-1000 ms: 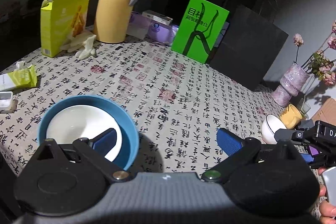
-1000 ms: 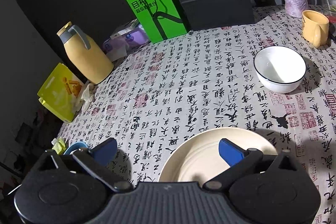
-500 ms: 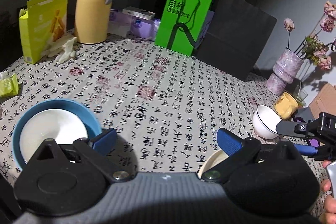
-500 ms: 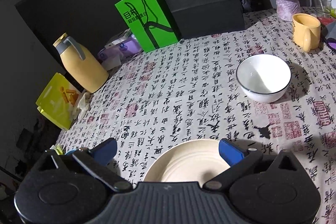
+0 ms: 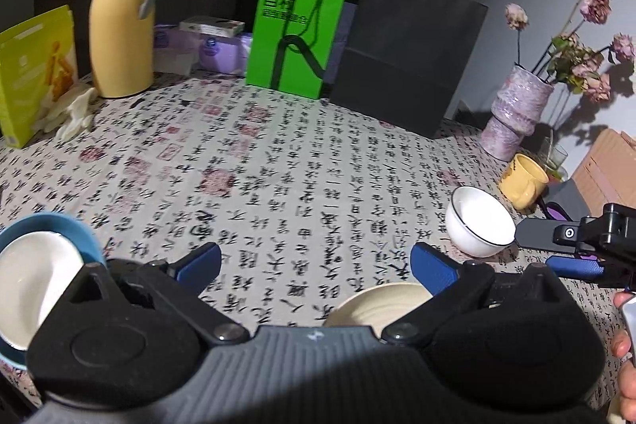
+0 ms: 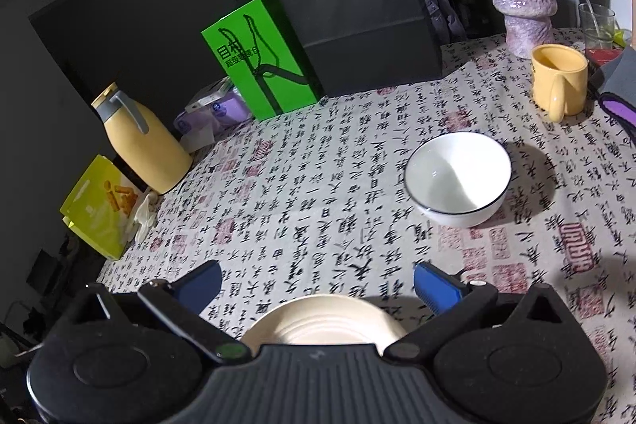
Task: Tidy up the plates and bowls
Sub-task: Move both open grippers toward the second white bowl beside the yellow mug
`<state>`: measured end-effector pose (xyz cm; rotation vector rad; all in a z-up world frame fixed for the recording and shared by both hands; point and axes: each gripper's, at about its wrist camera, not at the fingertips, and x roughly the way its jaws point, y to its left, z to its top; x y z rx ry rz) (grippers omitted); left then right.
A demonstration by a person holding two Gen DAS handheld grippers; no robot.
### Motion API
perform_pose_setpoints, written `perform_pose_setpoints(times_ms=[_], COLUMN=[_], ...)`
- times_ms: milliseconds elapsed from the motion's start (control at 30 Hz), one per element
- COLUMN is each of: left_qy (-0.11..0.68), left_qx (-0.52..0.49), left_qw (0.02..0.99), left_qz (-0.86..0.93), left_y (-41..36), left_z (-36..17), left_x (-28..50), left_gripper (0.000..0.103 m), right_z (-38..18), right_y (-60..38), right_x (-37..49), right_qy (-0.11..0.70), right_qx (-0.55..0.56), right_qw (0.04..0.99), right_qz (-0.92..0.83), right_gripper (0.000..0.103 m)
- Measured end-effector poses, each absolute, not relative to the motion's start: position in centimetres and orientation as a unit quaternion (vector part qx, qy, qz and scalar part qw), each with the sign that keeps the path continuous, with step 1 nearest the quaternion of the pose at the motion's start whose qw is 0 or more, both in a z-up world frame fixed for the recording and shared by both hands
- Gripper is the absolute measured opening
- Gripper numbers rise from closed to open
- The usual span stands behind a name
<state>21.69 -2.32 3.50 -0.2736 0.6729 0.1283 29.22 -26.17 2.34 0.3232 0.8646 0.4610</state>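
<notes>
I hold my left gripper (image 5: pixel 316 261) low over the tablecloth (image 5: pixel 278 165), jaws wide, empty. My right gripper (image 6: pixel 318 279) gapes empty above the cream plate (image 6: pixel 318 320); the white bowl (image 6: pixel 457 177) sits beyond.

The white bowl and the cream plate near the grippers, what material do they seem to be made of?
The white bowl looks like glazed ceramic or porcelain: smooth, glossy, with a thin dark line on its rim. The cream plate seems ceramic too, though more matte, with faint concentric rings; melamine cannot be excluded.
</notes>
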Motion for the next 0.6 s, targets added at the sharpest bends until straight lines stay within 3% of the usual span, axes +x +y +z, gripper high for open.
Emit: perform_pose_setpoints(times_ms=[600], left_qy=[0.344], left_qx=[-0.097], left_qw=[0.933], left_qz=[0.042], left_y=[-8.4], left_z=[2.9], left_x=[27.3], left_gripper=[0.103], right_z=[0.8], right_y=[-30.9], right_x=[32.8], right_qy=[0.414], right_qx=[0.151], right_qw=[0.873], right_qz=[0.21], right_gripper=[0.103])
